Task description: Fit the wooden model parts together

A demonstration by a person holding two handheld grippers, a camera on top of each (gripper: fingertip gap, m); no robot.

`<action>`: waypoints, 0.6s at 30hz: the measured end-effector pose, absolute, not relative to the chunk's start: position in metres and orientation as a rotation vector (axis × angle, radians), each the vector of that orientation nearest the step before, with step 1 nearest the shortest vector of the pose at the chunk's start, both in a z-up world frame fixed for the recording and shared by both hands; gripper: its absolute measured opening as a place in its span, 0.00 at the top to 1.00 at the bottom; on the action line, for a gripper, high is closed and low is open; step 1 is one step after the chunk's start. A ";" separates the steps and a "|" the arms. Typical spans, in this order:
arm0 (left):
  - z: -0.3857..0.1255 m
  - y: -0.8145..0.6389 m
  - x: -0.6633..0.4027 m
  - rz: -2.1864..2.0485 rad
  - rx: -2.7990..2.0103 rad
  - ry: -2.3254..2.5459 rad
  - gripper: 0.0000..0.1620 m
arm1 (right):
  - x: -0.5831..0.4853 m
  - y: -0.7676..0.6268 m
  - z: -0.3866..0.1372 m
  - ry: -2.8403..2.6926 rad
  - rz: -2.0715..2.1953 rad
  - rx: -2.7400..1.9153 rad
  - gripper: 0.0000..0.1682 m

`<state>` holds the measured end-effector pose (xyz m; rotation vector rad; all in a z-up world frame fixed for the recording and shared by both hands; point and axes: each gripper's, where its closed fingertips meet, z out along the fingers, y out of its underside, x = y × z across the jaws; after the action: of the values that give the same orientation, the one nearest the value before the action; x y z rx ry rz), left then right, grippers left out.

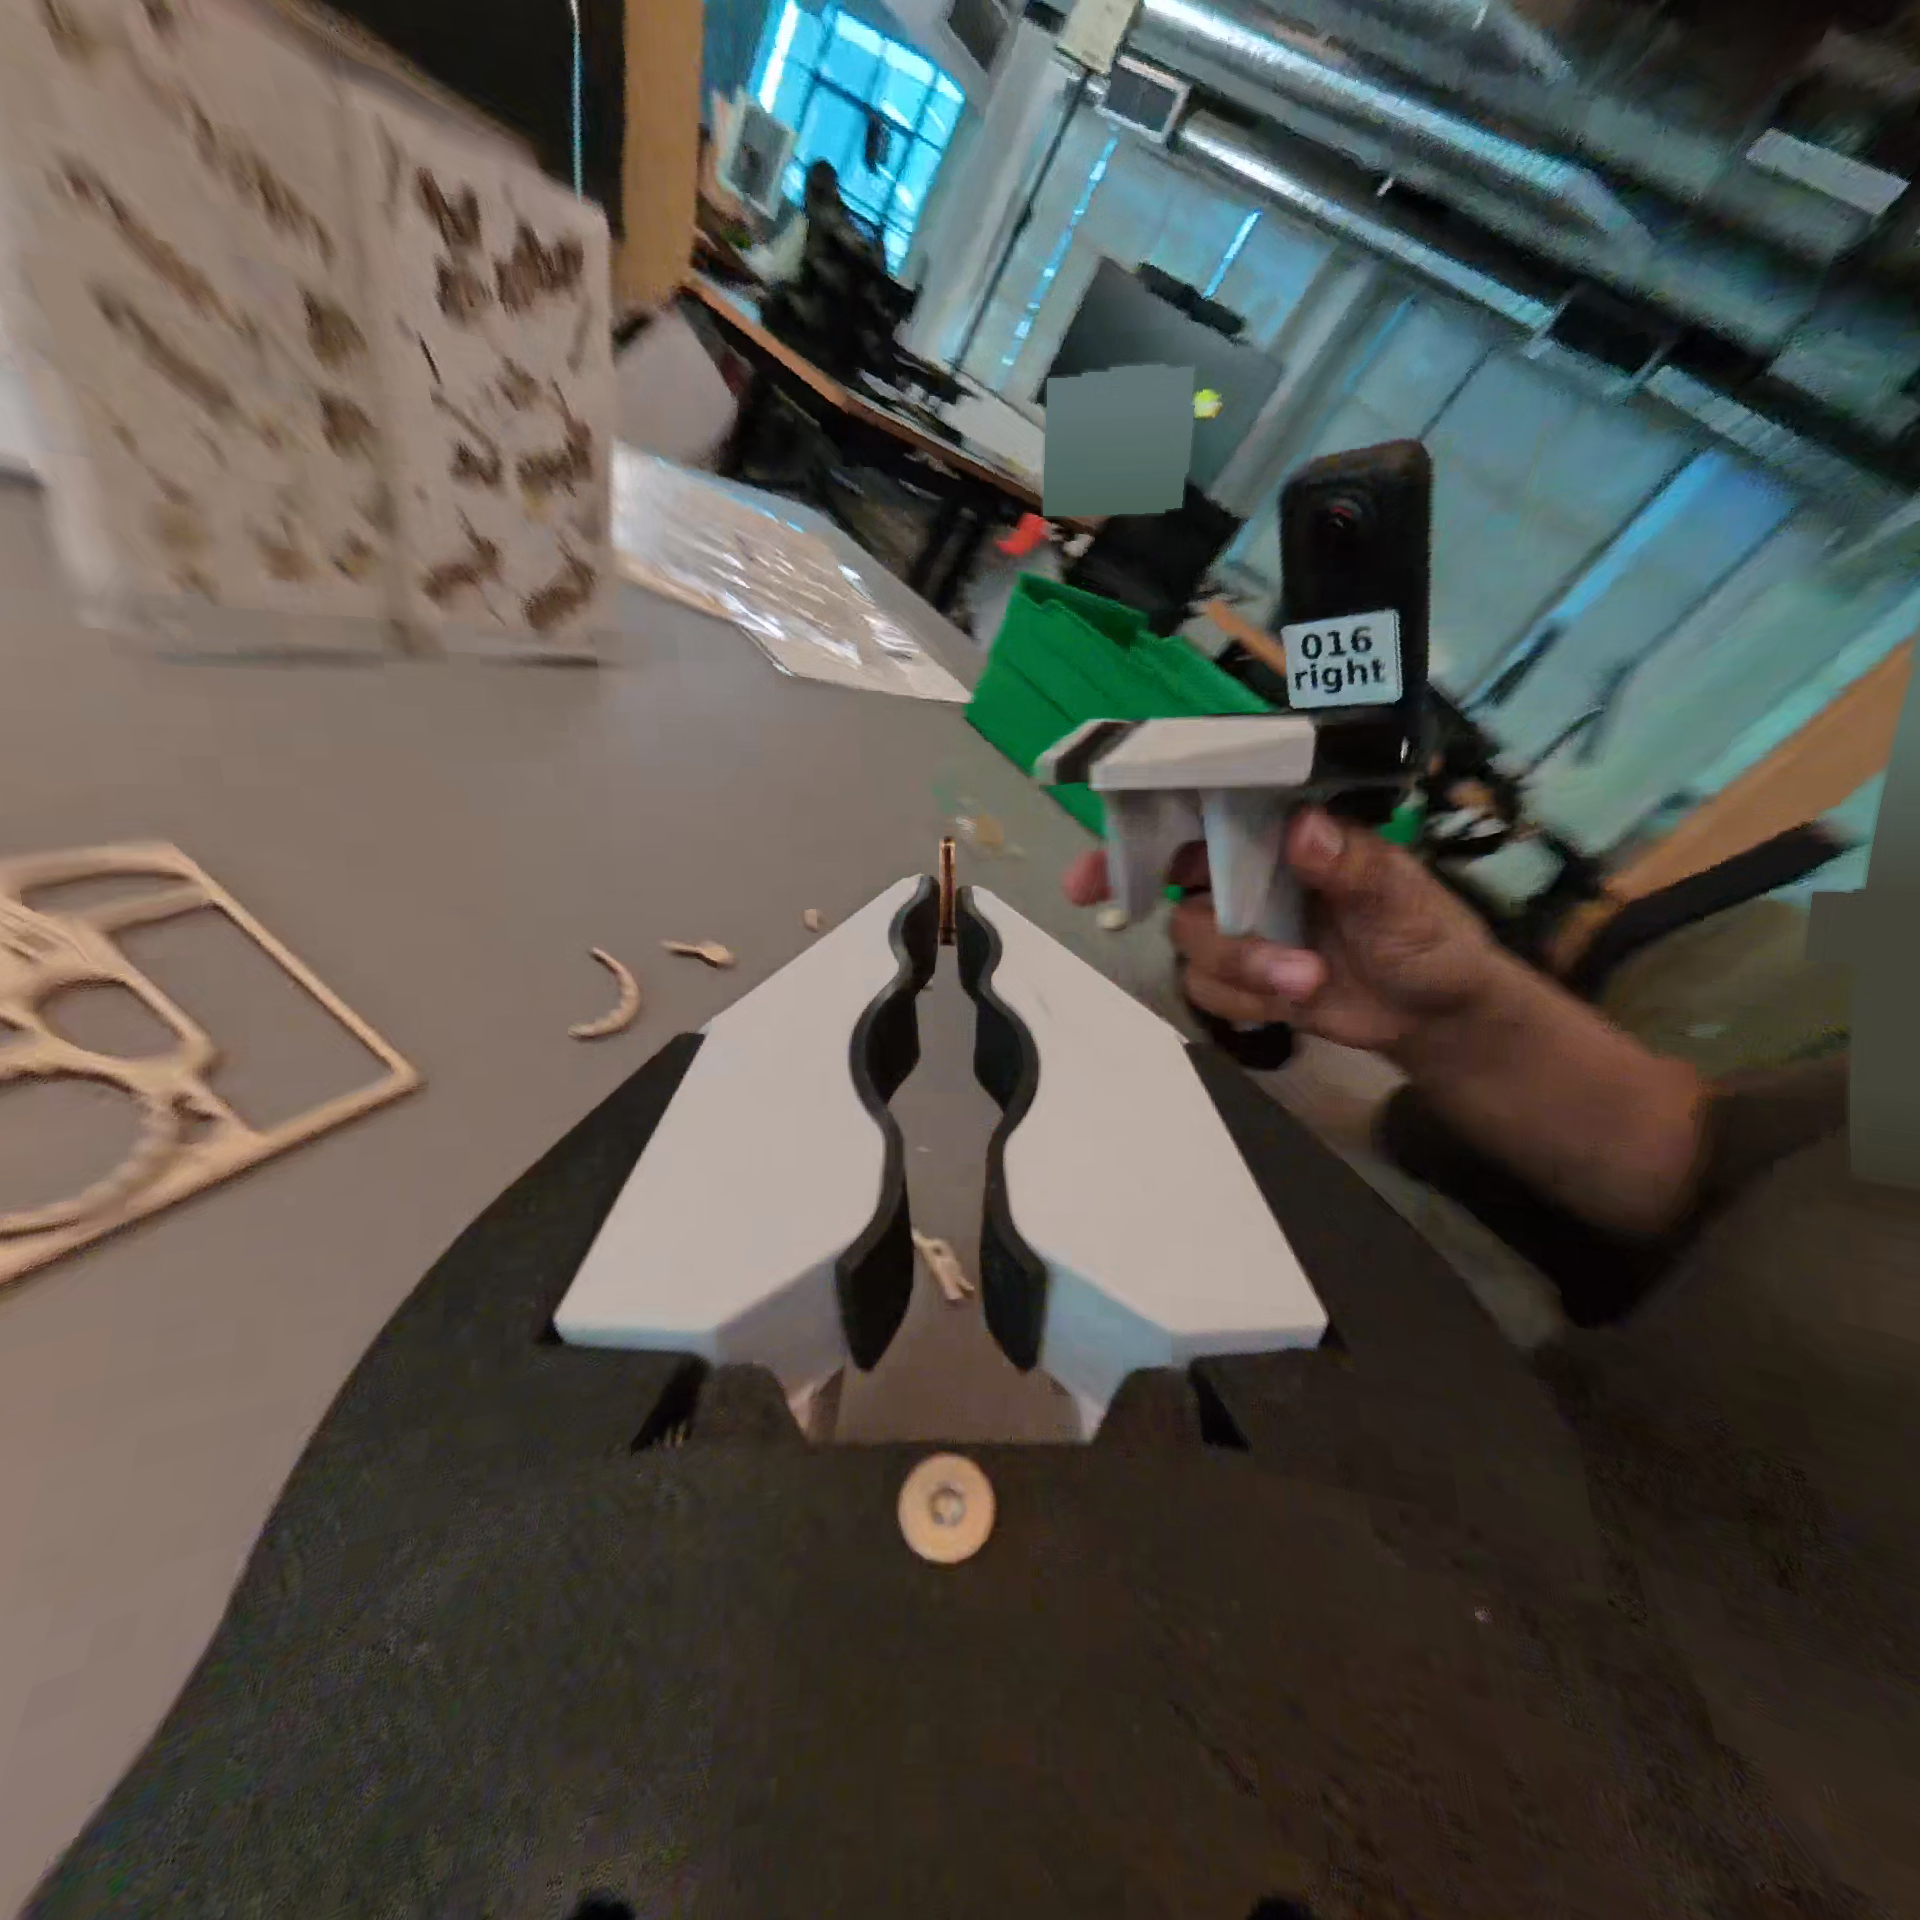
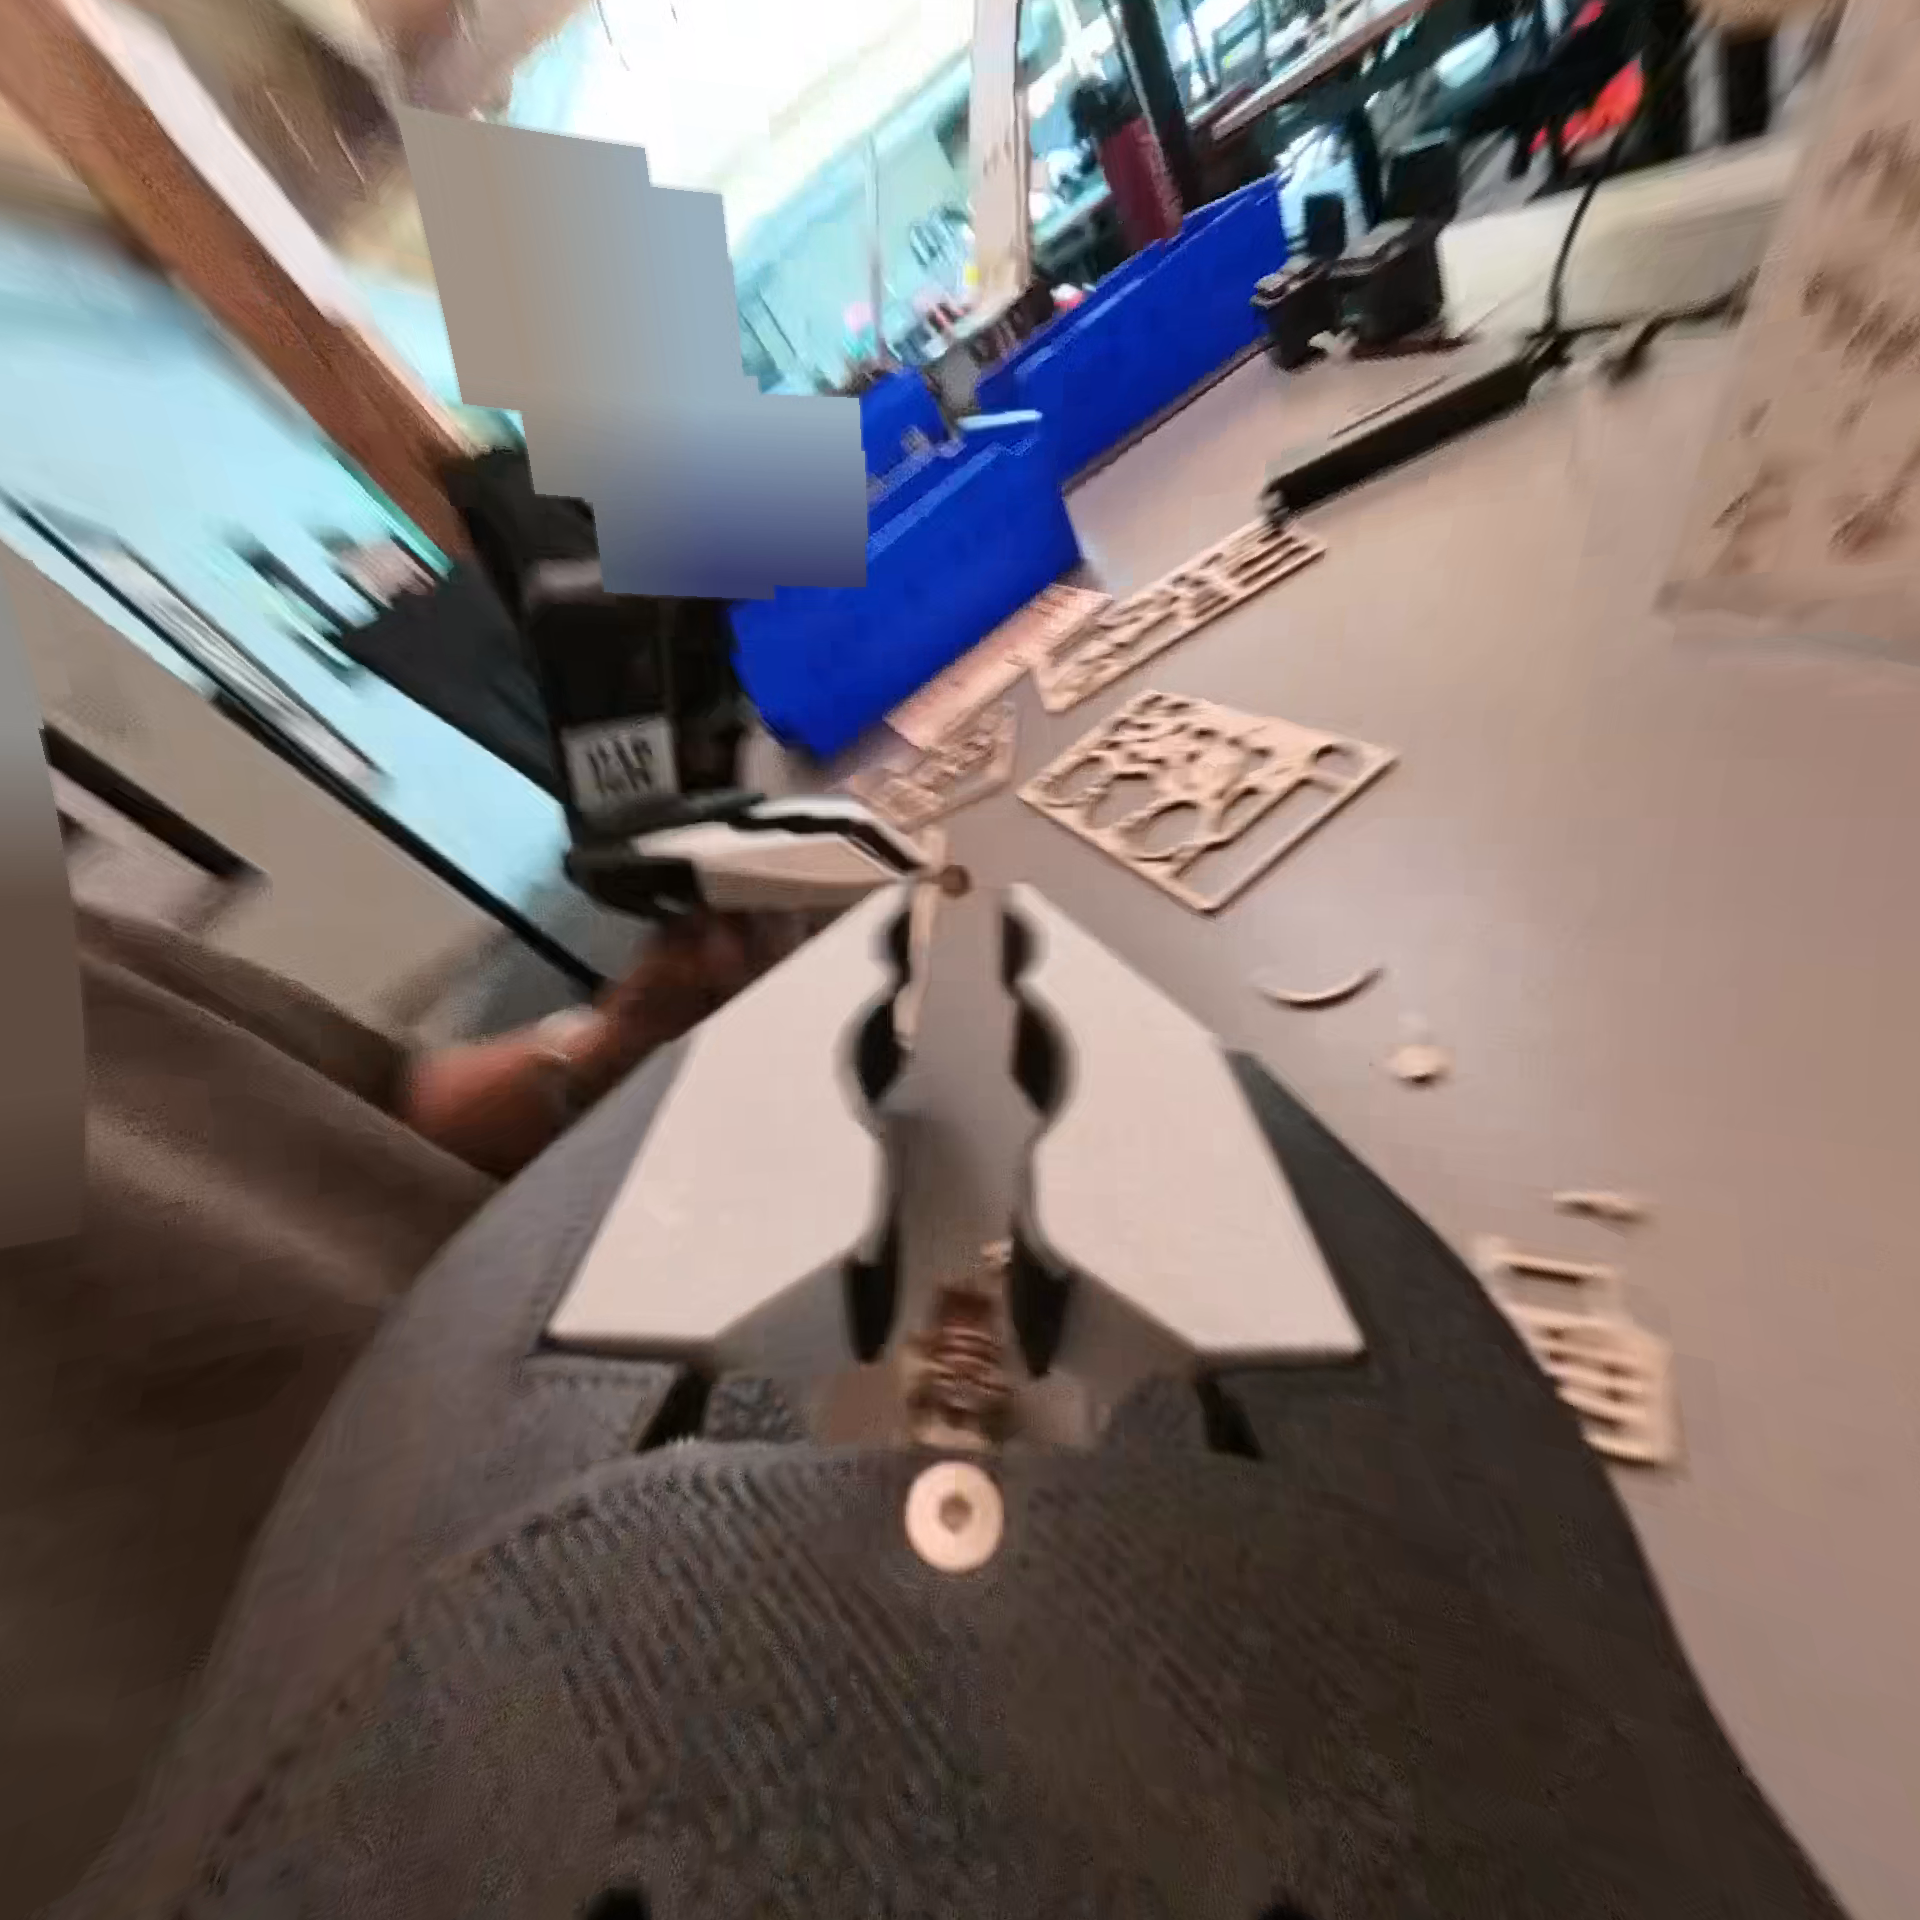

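My left gripper (image 1: pixel 943 902) is shut on a thin wooden part (image 1: pixel 947 883), seen edge-on and sticking up past the fingertips. It also shows in the right wrist view (image 2: pixel 790 842), with the part's brown end (image 2: pixel 951 881) just beyond my right fingertips. My right gripper (image 2: pixel 961 920) stands a little open. A pale strip (image 2: pixel 916 966) lies along its left finger, too blurred to identify. In the left wrist view the right gripper (image 1: pixel 1049 764), held by a hand (image 1: pixel 1330 966), points left, close to the held part. A slotted wooden piece (image 2: pixel 961 1351) lies below the right jaws.
Punched-out wooden sheets (image 1: pixel 156 1039) (image 2: pixel 1205 795) lie on the grey table (image 1: pixel 520 790). Loose wooden scraps (image 1: pixel 613 997) (image 2: pixel 1590 1351) are scattered about. A patterned box (image 1: pixel 312 343) stands at the back. A green bin (image 1: pixel 1091 665) and a blue bin (image 2: pixel 935 582) sit at the table's edge.
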<state>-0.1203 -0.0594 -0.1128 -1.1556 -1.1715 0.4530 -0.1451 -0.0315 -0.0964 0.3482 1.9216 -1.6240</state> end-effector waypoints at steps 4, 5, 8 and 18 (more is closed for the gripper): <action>-0.106 -0.057 -0.118 0.752 -1.308 -1.112 1.00 | -0.143 -0.036 -0.106 1.683 -1.424 0.601 1.00; -0.105 -0.055 -0.118 0.785 -1.320 -1.109 1.00 | -0.140 -0.037 -0.109 1.672 -1.395 0.613 1.00; -0.101 -0.044 -0.116 0.835 -1.363 -1.062 1.00 | -0.129 -0.039 -0.104 1.584 -1.315 0.611 1.00; -0.099 -0.028 -0.113 1.021 -1.477 -0.968 1.00 | -0.123 -0.031 -0.092 1.340 -1.171 0.611 0.98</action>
<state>-0.1132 -0.0279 -0.0990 -1.4769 -0.9681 1.0214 -0.1232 -0.0310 -0.0924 0.6109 1.3399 -1.1707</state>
